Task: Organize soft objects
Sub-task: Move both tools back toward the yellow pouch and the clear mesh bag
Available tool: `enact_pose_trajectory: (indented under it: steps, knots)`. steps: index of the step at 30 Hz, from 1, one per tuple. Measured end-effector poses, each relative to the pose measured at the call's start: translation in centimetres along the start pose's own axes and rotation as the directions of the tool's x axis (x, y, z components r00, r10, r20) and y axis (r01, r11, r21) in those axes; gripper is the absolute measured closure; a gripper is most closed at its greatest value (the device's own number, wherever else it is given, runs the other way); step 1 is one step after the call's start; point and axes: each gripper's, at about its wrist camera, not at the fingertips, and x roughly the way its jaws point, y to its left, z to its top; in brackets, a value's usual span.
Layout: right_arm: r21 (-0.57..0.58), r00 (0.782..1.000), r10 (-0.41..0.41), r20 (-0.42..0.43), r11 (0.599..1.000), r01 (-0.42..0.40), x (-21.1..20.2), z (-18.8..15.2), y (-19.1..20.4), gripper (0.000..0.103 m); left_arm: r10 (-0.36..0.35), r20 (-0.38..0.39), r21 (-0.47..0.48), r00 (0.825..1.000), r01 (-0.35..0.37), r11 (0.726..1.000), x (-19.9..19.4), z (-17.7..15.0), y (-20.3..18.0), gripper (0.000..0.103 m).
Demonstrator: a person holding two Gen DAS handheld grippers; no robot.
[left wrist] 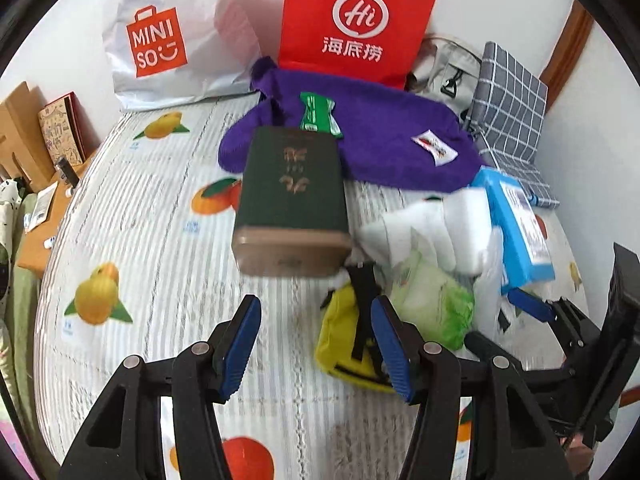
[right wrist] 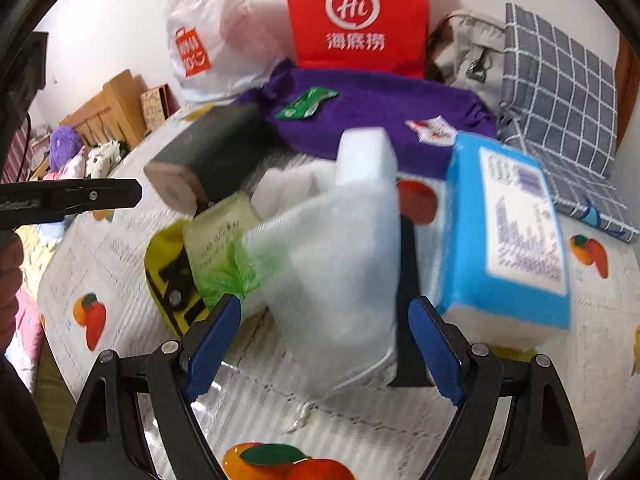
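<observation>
A pile lies on a fruit-print bedsheet [left wrist: 160,248]. In the left wrist view my left gripper [left wrist: 316,344] is open and empty, just short of a dark green box [left wrist: 292,200], with a yellow pouch [left wrist: 344,340] by its right finger. In the right wrist view my right gripper [right wrist: 324,340] is open, its fingers either side of a clear bag of white foam blocks [right wrist: 336,248]. Beside it lie a green wipes pack [right wrist: 224,248], a blue box [right wrist: 508,236] and the yellow pouch [right wrist: 168,276]. A purple fuzzy cloth [left wrist: 380,128] with a green sachet [left wrist: 318,114] lies behind.
A red Haidilao bag [left wrist: 352,20] and a white Miniso bag [left wrist: 160,40] stand against the wall. A grey checked cushion [left wrist: 512,112] and a grey bag [left wrist: 448,72] sit at the right. A wooden bedside shelf [left wrist: 40,168] is left of the bed.
</observation>
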Motion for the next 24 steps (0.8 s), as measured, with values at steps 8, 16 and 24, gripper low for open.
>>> enact_pose_trajectory:
  steps: [8, 16, 24]
  knots:
    - [0.015, 0.999, -0.027, -0.031, 1.000, 0.028, -0.1, -2.0, -0.4, 0.060, -0.015, -0.009, 0.012, 1.000, 0.015, 1.000, -0.1, -2.2, -0.6, 0.048]
    - [-0.015, 0.999, -0.038, -0.034, 0.999, 0.038, -0.4, -3.7, 0.1, 0.097, -0.063, -0.061, 0.009, 0.996, 0.064, 0.998, 0.7, -3.8, -1.0, 0.048]
    - [0.000, 0.998, -0.048, -0.029, 0.999, 0.048, -1.2, -4.1, -0.3, 0.098, -0.068, -0.090, 0.023, 0.994, 0.070, 0.997, 1.2, -5.1, -1.5, 0.048]
